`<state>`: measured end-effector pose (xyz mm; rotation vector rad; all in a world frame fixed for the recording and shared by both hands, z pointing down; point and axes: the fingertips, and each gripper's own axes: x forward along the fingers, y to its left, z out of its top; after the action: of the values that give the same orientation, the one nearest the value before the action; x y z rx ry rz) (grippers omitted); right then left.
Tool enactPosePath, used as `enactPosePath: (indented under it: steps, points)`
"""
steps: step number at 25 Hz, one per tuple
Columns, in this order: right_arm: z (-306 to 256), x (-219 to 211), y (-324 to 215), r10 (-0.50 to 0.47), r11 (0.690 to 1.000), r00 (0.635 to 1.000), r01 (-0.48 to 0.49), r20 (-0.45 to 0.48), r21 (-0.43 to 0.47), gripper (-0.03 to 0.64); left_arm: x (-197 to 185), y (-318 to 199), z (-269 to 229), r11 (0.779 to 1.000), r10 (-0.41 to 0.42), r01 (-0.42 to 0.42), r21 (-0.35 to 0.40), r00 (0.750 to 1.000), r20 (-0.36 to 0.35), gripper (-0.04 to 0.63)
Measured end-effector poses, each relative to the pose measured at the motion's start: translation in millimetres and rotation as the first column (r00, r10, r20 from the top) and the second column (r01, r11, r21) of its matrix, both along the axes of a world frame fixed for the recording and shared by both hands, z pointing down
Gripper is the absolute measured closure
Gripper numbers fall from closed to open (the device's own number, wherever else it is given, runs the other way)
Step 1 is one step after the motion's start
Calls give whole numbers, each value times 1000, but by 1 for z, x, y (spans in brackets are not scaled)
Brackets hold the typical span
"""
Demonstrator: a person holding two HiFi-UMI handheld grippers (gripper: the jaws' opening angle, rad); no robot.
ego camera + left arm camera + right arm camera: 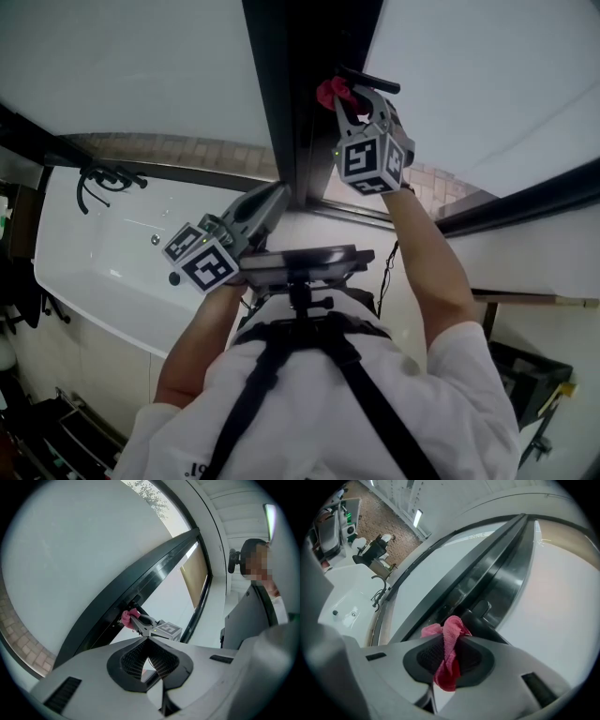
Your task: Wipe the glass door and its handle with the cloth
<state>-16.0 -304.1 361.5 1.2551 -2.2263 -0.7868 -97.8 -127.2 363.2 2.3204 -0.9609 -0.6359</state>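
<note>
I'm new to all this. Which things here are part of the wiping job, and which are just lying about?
In the job:
pink cloth, clamped in the right gripper
frosted glass door
its dark handle

Lying about:
white bathtub
black tap fitting
left gripper, shut on nothing

A white bathtub (pixel 112 239) is lying left of the left gripper (pixel 277 194), with a black tap fitting (pixel 103 178), possibly a shower mixer, sitting on its far rim.
</note>
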Motion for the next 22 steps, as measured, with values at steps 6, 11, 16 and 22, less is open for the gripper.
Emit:
enactPosePath:
  steps: [6,11,16,22]
  points:
    - [16,15,-11,53,998,998,-52,22,-41,565,3,0,0,1000,9,-9,-5,1000,4,594]
    - [11,22,-13,71,997,997,-70,16,-25,565,-1,0,12,999,24,-25,25,998,50,594]
    - [18,32,-14,93,995,995,-92,22,-27,566,1,-3,10,1000,15,-15,15,999,43,594]
    - [37,67,-12,171,983,985,-169,27,-66,566,3,-1,5,1000,2,-2,-21,1000,18,594]
